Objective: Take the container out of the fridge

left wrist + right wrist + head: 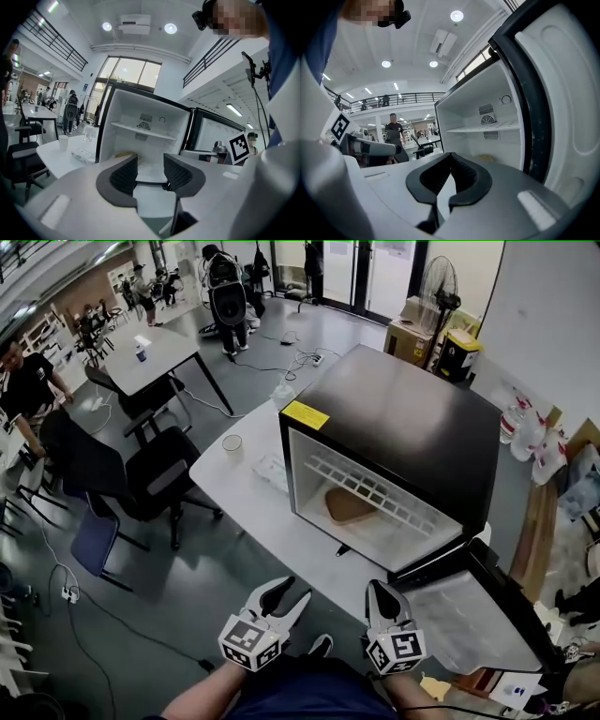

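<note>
Left gripper (289, 596): jaws apart, empty, short of fridge (412, 418) front | Right gripper (381, 592): jaws closed together, empty, beside open fridge door (469, 620) | Container (349, 505): tan, on fridge floor below shelf (375, 488), untouched | Cup (232, 442): on table (244, 512), left of fridge

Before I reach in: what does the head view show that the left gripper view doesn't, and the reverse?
Head view only: the yellow sticker on the fridge top. Left gripper view only: the vent on its back wall. Both: the open left gripper, the shelf, the cup, and the tan container, just a sliver in the gripper view.
</note>
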### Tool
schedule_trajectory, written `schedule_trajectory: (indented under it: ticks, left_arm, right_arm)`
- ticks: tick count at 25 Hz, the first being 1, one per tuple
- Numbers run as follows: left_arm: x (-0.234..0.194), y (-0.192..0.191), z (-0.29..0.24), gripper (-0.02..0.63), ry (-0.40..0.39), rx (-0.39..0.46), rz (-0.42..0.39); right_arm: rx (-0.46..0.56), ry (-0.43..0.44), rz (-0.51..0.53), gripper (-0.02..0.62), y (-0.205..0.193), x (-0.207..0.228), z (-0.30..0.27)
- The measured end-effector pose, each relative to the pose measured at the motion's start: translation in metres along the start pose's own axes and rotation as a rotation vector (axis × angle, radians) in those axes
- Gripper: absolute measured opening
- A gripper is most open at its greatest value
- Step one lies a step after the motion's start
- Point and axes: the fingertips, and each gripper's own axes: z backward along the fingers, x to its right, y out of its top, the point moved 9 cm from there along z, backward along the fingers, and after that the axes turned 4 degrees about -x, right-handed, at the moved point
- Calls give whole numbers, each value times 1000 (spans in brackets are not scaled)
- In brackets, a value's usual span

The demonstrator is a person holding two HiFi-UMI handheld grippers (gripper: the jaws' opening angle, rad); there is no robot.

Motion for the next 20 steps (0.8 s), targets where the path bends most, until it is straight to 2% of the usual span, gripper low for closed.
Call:
schedule_trajectory:
  ticks: [4, 10, 16, 20]
  left_arm:
    - [-6, -1, -14, 178, 13, -1, 17]
    - [-23, 5, -40, 178, -25, -11, 38]
    - [-60, 25, -76, 178, -80, -26, 38]
    - [-86, 32, -105, 178, -146, -71, 52]
  right_arm:
    - [-13, 16, 19, 6, 1, 7, -12]
    - [-54, -4, 8, 6, -7, 11, -27]
    - [-58, -87, -4, 6, 2, 12, -52]
    - [-53, -165, -15, 6, 12, 10, -69]
